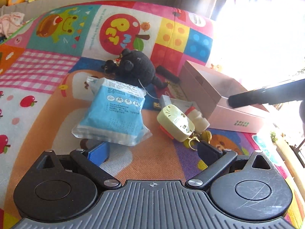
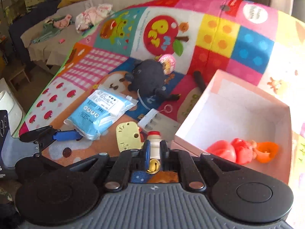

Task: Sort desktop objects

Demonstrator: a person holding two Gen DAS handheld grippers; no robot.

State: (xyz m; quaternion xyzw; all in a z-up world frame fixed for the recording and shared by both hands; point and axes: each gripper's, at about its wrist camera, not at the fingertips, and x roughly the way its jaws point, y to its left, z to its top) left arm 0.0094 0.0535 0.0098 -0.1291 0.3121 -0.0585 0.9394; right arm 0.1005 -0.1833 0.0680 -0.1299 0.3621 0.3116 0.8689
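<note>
Right gripper (image 2: 154,147) clenches a small white bottle charm (image 2: 154,143), red-capped, low centre, beside the pink box (image 2: 236,103). Left gripper (image 1: 152,152) hangs released over the colourful play mat (image 1: 57,87); sofa (image 2: 57,38) upper left.

The right gripper (image 2: 154,148) had its jaws shut on a small white bottle charm with a red cap (image 2: 154,143); a gold bell (image 2: 154,167) hung below it. Just left of it lay a pale yellow tag (image 2: 126,136). To the right stood a pink open box (image 2: 247,103) with red and orange toys (image 2: 242,149) inside. On the colourful mat (image 2: 219,30) lay a blue packet (image 2: 99,114), a black plush (image 2: 150,78) and a white hub (image 2: 150,120). The left gripper (image 2: 66,135) reached toward the packet
</note>
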